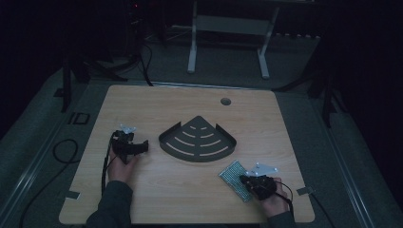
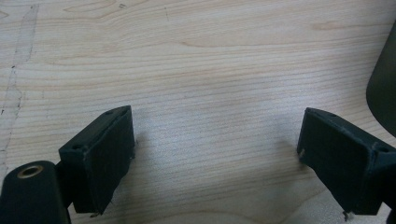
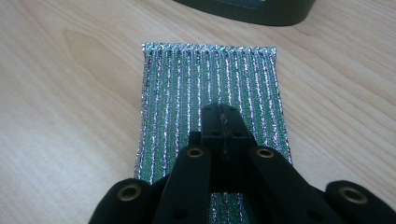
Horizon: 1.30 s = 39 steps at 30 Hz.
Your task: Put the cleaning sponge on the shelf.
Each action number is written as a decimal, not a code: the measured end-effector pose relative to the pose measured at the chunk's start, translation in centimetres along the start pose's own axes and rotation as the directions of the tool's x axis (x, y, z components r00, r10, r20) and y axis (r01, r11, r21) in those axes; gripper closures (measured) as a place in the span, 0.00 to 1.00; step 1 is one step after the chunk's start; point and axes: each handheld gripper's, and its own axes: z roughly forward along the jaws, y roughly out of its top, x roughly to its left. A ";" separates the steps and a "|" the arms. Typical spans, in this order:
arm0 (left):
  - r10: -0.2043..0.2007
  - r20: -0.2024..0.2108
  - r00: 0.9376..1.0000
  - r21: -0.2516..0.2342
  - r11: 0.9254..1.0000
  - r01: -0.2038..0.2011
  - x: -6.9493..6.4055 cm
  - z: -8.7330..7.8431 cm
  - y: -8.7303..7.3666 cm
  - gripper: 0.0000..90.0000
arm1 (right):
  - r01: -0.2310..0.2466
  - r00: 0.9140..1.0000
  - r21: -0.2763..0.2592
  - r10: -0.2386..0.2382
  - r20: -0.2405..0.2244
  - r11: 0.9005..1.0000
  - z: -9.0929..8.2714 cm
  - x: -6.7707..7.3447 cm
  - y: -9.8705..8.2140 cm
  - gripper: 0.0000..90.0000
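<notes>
A pale wooden bench [image 1: 190, 190] carries a dark, fan-shaped corner tray [image 1: 197, 140] with curved slots and a low rim, lying flat near the middle.

The left gripper [image 1: 141, 147] rests on the bench, held by a hand [image 1: 121, 166] whose sleeve comes in from the near edge. Its jaws are released, spread wide apart with bare wood grain between them, and they point toward the tray. In the left gripper view the tray's dark rounded edge [image 2: 383, 88] sits just beyond the far-side jaw, apart from it.

The right gripper [image 1: 243, 179] is held by the other hand [image 1: 274, 202] near the bench's front corner. Its jaws are clenched together, pressed tip to tip over a shiny green-and-silver ribbed scrubbing pad [image 3: 177, 93]. The pad lies flat on the wood, stretching ahead of the jaws and also passing beneath them; whether the tips pinch the pad's fabric or only rest on it cannot be told. Past the pad's far edge, the tray's rim [image 3: 261, 11] lies near but not touching.
</notes>
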 end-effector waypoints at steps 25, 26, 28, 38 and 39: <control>0.000 0.000 1.000 0.000 1.000 0.000 0.0 0.0 0.0 0.13 | -0.009 1.000 0.097 0.009 -0.008 0.995 0.6 -3.0 3.4 0.87; 0.000 0.000 1.000 0.000 1.000 0.000 0.0 0.0 0.0 0.13 | -0.007 1.000 0.108 0.007 -0.007 0.994 0.6 -3.3 3.6 0.87; 0.000 0.000 1.000 0.000 1.000 0.000 0.0 0.0 0.0 0.13 | -0.005 1.000 0.131 0.006 -0.001 0.991 0.7 -3.8 4.0 0.87; 0.000 0.000 1.000 0.000 1.000 0.000 0.0 0.0 0.0 0.13 | -0.031 0.998 0.215 0.041 -0.045 0.976 1.2 -6.1 5.0 0.88; -0.001 0.000 1.000 0.000 1.000 0.001 0.0 0.0 0.0 0.13 | -0.031 0.998 0.226 0.043 -0.049 0.974 1.3 -6.2 5.1 0.89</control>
